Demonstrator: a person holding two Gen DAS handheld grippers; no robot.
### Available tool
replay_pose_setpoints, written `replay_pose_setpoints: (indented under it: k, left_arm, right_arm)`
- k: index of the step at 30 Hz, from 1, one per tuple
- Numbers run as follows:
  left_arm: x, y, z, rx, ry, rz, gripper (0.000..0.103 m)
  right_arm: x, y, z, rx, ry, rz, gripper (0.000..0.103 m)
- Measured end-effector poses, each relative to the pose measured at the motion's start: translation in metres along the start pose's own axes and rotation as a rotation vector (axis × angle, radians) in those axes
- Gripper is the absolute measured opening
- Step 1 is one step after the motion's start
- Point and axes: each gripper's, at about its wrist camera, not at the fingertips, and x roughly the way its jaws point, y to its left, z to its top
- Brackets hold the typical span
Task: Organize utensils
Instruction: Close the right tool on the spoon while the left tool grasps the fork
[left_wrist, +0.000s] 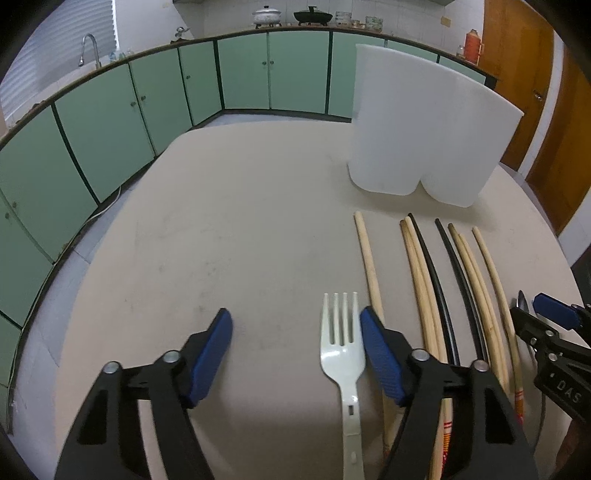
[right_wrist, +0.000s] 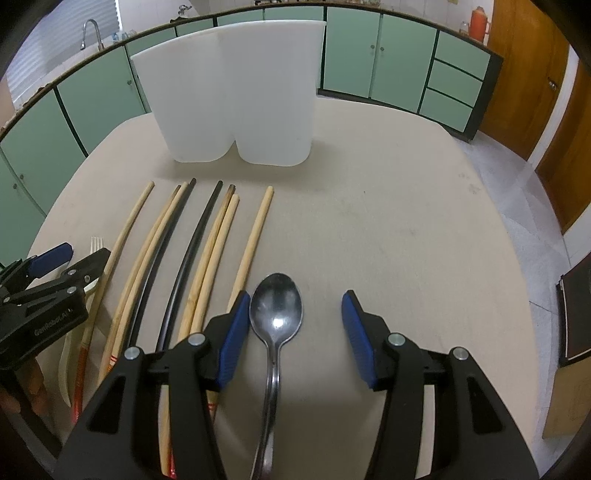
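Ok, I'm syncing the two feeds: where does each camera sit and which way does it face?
Left wrist: on the left hand-held gripper, low over the table, looking forward at the white fork between its open fingers; the right hand-held gripper shows at the right edge.
Right wrist: on the right hand-held gripper, facing the spoon and the white holder; the left hand-held gripper shows at left.
Shared: holder, chopsticks, fork, green cabinets.

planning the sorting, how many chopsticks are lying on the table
7. All lie side by side between the fork and the spoon, in front of the white holder: five pale wooden chopsticks and two black chopsticks. None looks hidden.
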Motion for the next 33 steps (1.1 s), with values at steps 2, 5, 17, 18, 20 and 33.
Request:
replay_pose_setpoints:
  k: [2,5,17,18,20,33]
  left_arm:
    - [0.0,-0.004,-0.001,0.005,0.004,0.009,0.067]
    - [0.0,-0.01,0.001,0.007,0.016,0.014,0.067]
    - [-0.009,-0.018,-0.005,0.028,-0.007,-0.086,0.021]
    - [-0.011,-0.014,-0.006,0.022,-0.014,-0.101,0.021]
    - [-0.018,-0.005,-0.009,0.011,-0.054,-0.126,0.021]
    - [-0.071,0.013,-0.007,-0.032,-0.311,-0.221,0.021]
  right_arm:
    - [0.0,0.001,0.001,-0.004,0.008,-0.005,0.051]
    - [0.002,0.001,0.003,-0.005,0.019,0.0,0.051]
    - [-0.005,0.0,-0.001,-0.016,0.003,0.037,0.027]
    - [-0.007,-0.004,-0.003,-0.007,-0.009,0.052,0.027]
    - [-0.015,-0.011,-0.005,0.011,-0.048,0.076,0.027]
    - [-0.069,-0.033,0.013,0.062,-0.277,0.186,0.026]
